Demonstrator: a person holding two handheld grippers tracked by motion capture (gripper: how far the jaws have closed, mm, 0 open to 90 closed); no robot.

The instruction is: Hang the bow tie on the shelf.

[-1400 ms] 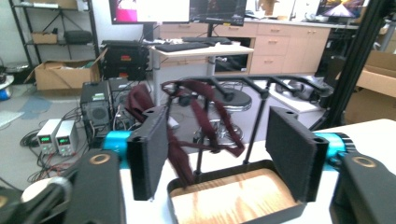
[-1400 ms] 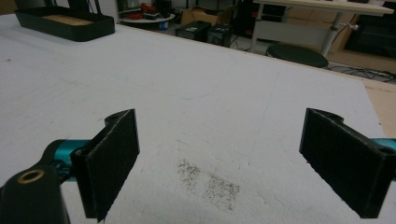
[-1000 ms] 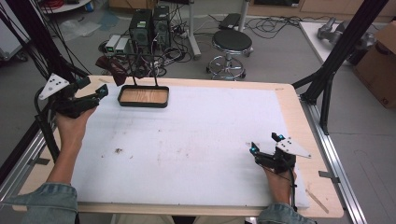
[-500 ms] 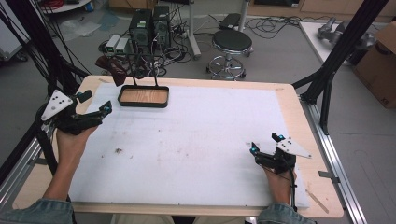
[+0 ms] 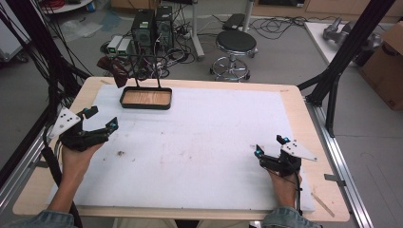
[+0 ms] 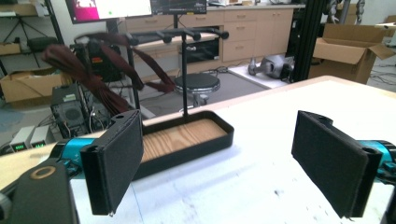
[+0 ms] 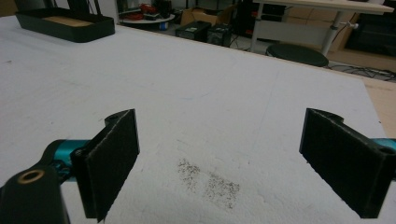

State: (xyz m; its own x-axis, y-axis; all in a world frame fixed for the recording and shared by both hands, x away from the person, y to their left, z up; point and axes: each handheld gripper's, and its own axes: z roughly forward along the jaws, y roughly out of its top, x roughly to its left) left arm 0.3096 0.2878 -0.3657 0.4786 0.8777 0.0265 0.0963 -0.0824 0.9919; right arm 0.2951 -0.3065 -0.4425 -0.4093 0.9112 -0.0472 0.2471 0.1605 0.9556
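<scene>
Left gripper: jaws wide apart, empty; we place it nearer black tray, which lies ahead, long axis across table. Tray: wood-grain floor, rigid rounded rim, upright rack with dark red straps. White mat: matte, speckled. Right gripper: agape, empty, well apart from tray.

The bench has a pale wooden rim, and a white, matt, slightly rough foam-like sheet covers its top, with dark specks just ahead of the right tool. Both tools carry matt black pads with a fine cloth-like grain on glossy teal metal-looking parts. Beyond the left tool stands a tray with smooth black walls and a grained wood floor. Dark red cloth straps hang from its black rack.
</scene>
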